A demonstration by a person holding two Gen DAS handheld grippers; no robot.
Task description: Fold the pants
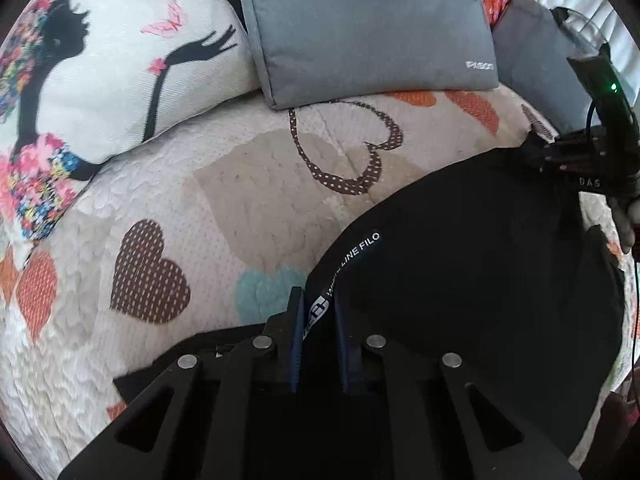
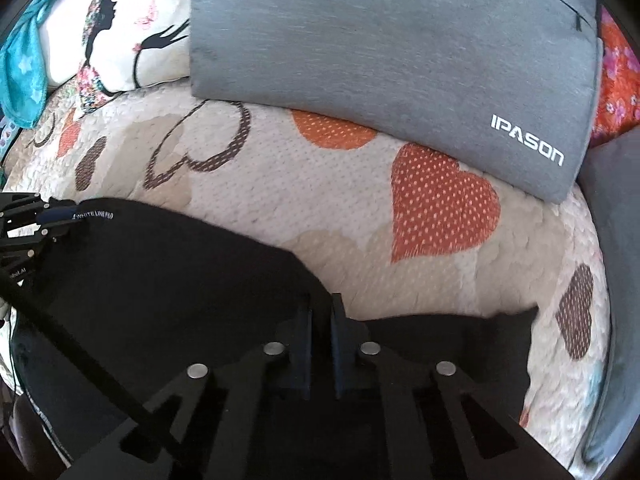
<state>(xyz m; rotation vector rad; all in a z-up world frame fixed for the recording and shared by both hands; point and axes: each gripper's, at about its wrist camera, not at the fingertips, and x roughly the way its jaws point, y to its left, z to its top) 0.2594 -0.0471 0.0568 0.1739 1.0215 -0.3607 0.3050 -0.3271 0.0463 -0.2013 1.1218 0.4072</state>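
Black fabric pants (image 1: 460, 264) fill the lower foreground of both wrist views, spread across a cream quilted bedspread with heart patches (image 1: 224, 200). Nearest the left camera, the left tool (image 1: 318, 304) pinches the pants' edge between its blue-padded fingers, right at a white printed label on the cloth. In the right wrist view, the right tool (image 2: 321, 312) has its fingers pressed close on another corner of the same dark fabric, with more black cloth trailing off to its right. The pants stretch between the two tools, each visible at the far edge of the other's view. Beyond the pants, a grey rectangular fabric bag lettered IPASON (image 2: 400, 52) lies on the bed, beside a white pillow printed with a black silhouetted woman and butterflies (image 1: 104, 64).
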